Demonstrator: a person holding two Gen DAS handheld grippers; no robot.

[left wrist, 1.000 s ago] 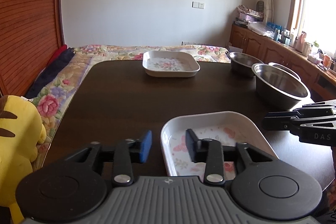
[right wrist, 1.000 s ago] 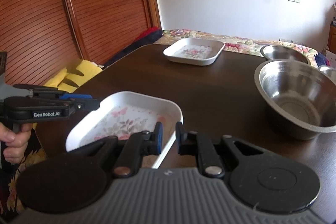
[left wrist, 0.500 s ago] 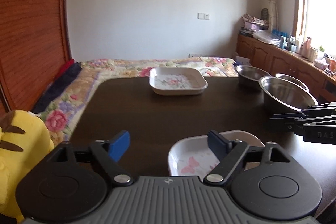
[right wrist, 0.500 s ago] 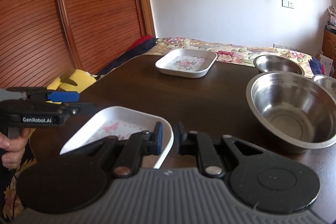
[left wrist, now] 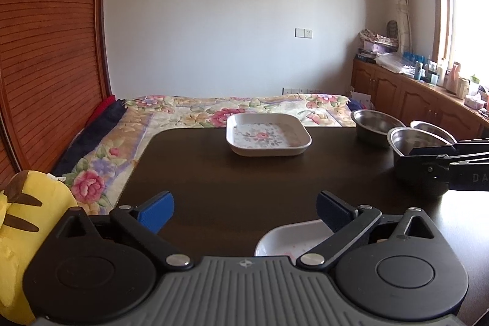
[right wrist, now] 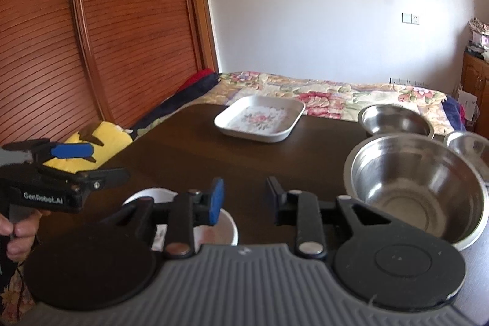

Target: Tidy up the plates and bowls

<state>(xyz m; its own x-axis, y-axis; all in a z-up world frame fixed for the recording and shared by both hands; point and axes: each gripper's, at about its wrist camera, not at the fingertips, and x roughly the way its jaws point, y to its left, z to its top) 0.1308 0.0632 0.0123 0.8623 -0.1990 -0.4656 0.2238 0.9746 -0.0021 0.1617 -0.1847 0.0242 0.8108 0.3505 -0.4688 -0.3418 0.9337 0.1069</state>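
A white square floral plate (left wrist: pixel 267 136) sits at the far edge of the dark table (left wrist: pixel 229 182); it also shows in the right wrist view (right wrist: pixel 259 118). A second white floral plate (left wrist: pixel 293 237) lies at the near edge, mostly hidden under my grippers, also in the right wrist view (right wrist: pixel 224 226). Three steel bowls stand at the right: a large one (right wrist: pixel 415 188), a smaller one (right wrist: pixel 394 119) behind it, and a third (right wrist: pixel 470 147) at the frame edge. My left gripper (left wrist: pixel 244 208) is open and empty above the near plate. My right gripper (right wrist: pixel 244 200) is open and empty.
A yellow plush toy (left wrist: pixel 27 219) sits off the table's left edge. A bed with a floral cover (left wrist: pixel 214 109) lies beyond the table. A wooden sliding door (right wrist: pixel 91 35) is at the left. Cabinets (left wrist: pixel 412 100) with clutter line the right wall.
Both grippers have pulled back and risen from the near plate. My left gripper opened wide. My right gripper, nearly shut before, has opened.
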